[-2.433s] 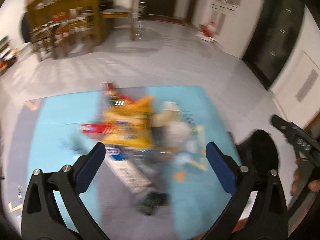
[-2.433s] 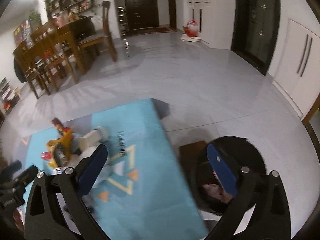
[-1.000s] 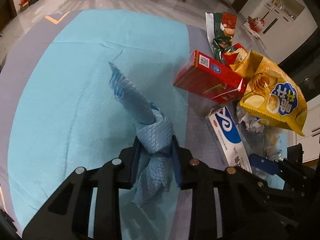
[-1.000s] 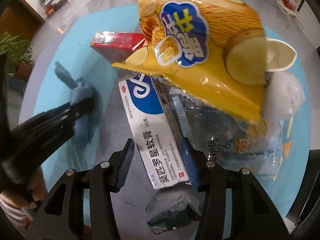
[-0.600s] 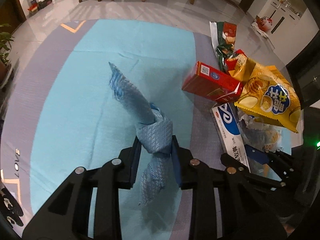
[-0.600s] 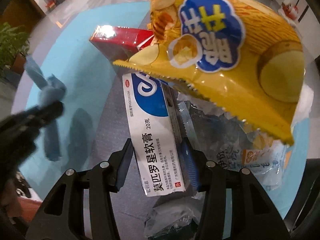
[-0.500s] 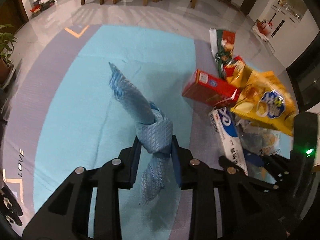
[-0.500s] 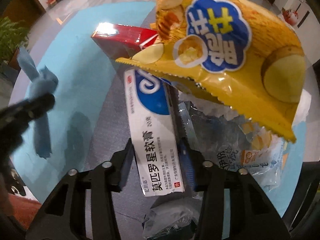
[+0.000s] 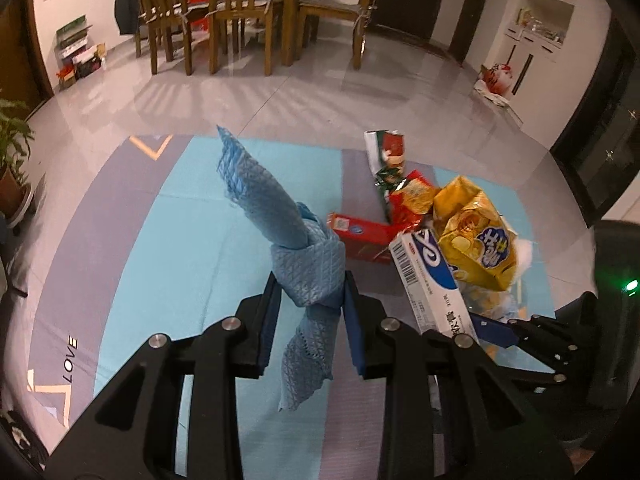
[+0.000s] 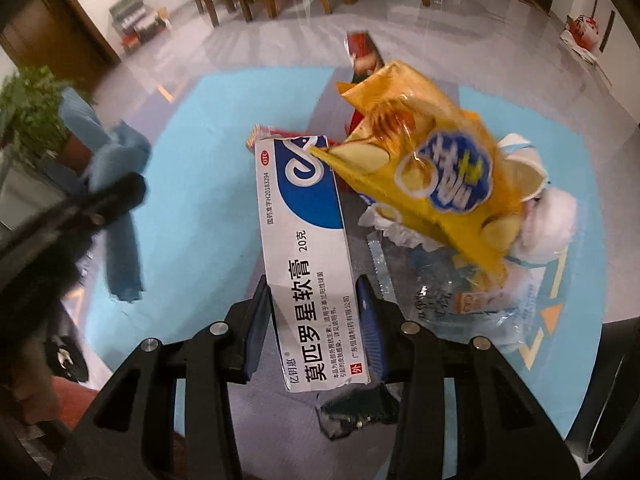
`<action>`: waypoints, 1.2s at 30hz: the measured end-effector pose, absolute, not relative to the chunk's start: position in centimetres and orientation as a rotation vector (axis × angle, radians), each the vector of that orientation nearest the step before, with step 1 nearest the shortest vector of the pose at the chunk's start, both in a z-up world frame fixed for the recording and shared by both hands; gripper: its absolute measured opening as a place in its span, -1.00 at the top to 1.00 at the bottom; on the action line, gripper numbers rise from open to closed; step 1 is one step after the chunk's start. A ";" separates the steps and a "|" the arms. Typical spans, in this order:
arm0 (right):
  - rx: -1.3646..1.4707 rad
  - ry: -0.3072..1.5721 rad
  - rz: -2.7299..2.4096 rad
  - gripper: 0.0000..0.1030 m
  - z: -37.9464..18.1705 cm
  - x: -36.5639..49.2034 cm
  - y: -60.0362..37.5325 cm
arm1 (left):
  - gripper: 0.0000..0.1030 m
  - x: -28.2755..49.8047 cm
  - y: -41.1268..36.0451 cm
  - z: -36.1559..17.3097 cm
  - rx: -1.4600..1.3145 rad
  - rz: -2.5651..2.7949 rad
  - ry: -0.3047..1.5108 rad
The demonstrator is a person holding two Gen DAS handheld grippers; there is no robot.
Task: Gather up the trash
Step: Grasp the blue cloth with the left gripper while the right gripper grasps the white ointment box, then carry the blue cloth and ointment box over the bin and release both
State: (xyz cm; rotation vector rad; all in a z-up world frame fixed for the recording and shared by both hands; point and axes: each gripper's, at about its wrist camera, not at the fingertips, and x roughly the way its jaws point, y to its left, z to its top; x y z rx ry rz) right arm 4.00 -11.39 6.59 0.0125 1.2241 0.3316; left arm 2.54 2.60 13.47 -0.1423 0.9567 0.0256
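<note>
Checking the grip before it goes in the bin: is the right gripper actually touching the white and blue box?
Touching. In the right wrist view, the right gripper has both pads pressed against the sides of the white and blue box.

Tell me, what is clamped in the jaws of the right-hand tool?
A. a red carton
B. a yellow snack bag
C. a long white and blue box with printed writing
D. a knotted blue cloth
C: in the right wrist view the right gripper has its pads pressed on both sides of the white and blue box, while the yellow snack bag only lies against the box's far end.
</note>
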 end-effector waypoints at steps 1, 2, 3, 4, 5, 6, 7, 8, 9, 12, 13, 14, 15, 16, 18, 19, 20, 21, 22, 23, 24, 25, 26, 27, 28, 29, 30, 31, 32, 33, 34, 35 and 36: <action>0.023 1.208 0.335 0.17 7.2 3.8 -11.8 | 0.40 2.4 2.1 13.7 -0.137 0.019 0.950; 0.031 1.197 0.335 0.17 7.7 3.7 -12.2 | 0.40 2.3 1.7 13.7 -0.131 0.014 0.944; 0.040 1.186 0.334 0.17 8.2 3.5 -12.6 | 0.40 2.3 1.4 13.9 -0.126 0.010 0.937; 0.045 1.177 0.335 0.17 8.5 3.4 -12.7 | 0.40 2.3 1.0 14.2 -0.115 0.004 0.926; 0.056 1.161 0.334 0.17 9.1 3.1 -13.3 | 0.40 2.2 0.8 14.4 -0.111 0.000 0.919; 0.062 1.152 0.331 0.17 9.4 3.1 -13.7 | 0.40 2.2 0.5 14.6 -0.108 -0.005 0.912; 0.069 1.142 0.328 0.17 9.7 3.1 -13.7 | 0.40 2.2 0.1 14.8 -0.106 -0.014 0.906; 0.076 1.127 0.323 0.17 10.1 2.7 -14.2 | 0.40 2.3 -0.2 15.0 -0.107 -0.022 0.903; 0.080 1.115 0.318 0.17 10.5 2.5 -14.6 | 0.40 2.3 -0.5 15.3 -0.109 -0.031 0.900; 0.099 1.091 0.311 0.17 11.3 1.7 -15.8 | 0.40 2.5 -1.8 16.0 -0.109 -0.054 0.880; 0.107 1.084 0.306 0.17 11.5 1.6 -16.2 | 0.40 2.5 -2.5 16.4 -0.106 -0.065 0.870; 0.115 1.077 0.302 0.17 11.7 1.8 -16.2 | 0.40 2.5 -3.1 16.6 -0.106 -0.077 0.860; 0.123 1.070 0.299 0.17 12.0 1.6 -16.7 | 0.40 2.5 -3.4 16.7 -0.106 -0.084 0.856; 0.127 1.065 0.297 0.17 12.2 1.6 -16.7 | 0.40 2.6 -4.1 16.9 -0.105 -0.100 0.849; 0.136 1.054 0.287 0.17 12.4 1.5 -17.4 | 0.40 2.6 -4.9 17.2 -0.105 -0.117 0.841; 0.139 1.049 0.282 0.17 12.2 1.7 -17.6 | 0.40 2.7 -5.4 17.4 -0.102 -0.126 0.834; 0.145 1.042 0.275 0.17 12.4 1.6 -18.1 | 0.40 2.7 -5.9 17.6 -0.098 -0.134 0.828; 0.150 1.036 0.268 0.17 12.5 1.4 -18.6 | 0.40 2.7 -6.2 17.7 -0.096 -0.139 0.825; 0.155 1.030 0.259 0.17 12.7 1.3 -19.1 | 0.40 2.7 -6.7 17.8 -0.091 -0.147 0.821; 0.157 1.023 0.245 0.17 12.9 1.1 -19.7 | 0.40 2.7 -7.1 17.8 -0.087 -0.154 0.820; 0.159 1.016 0.232 0.17 13.0 1.0 -20.2 | 0.40 2.8 -7.7 17.8 -0.083 -0.164 0.820; 0.162 1.013 0.220 0.17 13.2 0.9 -20.7 | 0.40 2.8 -8.1 17.8 -0.079 -0.170 0.821; 0.168 1.009 0.203 0.17 13.3 0.8 -21.3 | 0.40 2.8 -8.6 17.7 -0.071 -0.179 0.823; 0.174 1.008 0.186 0.17 13.2 0.8 -21.9 | 0.40 2.9 -8.9 17.6 -0.067 -0.185 0.824; 0.176 1.005 0.162 0.17 13.2 0.7 -22.7 | 0.40 2.9 -9.4 17.6 -0.061 -0.192 0.826; 0.173 1.003 0.141 0.17 13.3 0.6 -23.2 | 0.40 2.9 -9.9 17.5 -0.057 -0.200 0.829; 0.172 1.001 0.114 0.17 13.3 0.5 -23.9 | 0.40 2.9 -10.2 17.4 -0.053 -0.207 0.832; 0.174 0.999 0.096 0.17 13.4 0.5 -24.4 | 0.40 2.8 -10.9 17.3 -0.045 -0.217 0.834; 0.182 0.995 0.071 0.17 13.4 0.4 -25.2 | 0.40 2.8 -11.5 17.3 -0.040 -0.226 0.838; 0.190 0.993 0.054 0.17 13.4 0.2 -25.9 | 0.40 2.7 -12.1 17.2 -0.033 -0.235 0.841; 0.197 0.988 0.032 0.17 13.4 0.1 -26.6 | 0.40 2.7 -12.8 17.0 -0.017 -0.250 0.846; 0.204 0.979 -0.002 0.17 13.4 -0.1 -27.7 | 0.40 2.5 -13.4 16.9 -0.009 -0.255 0.848; 0.211 0.973 -0.024 0.17 13.5 -0.2 -28.4 | 0.40 2.4 -14.2 16.7 0.010 -0.262 0.852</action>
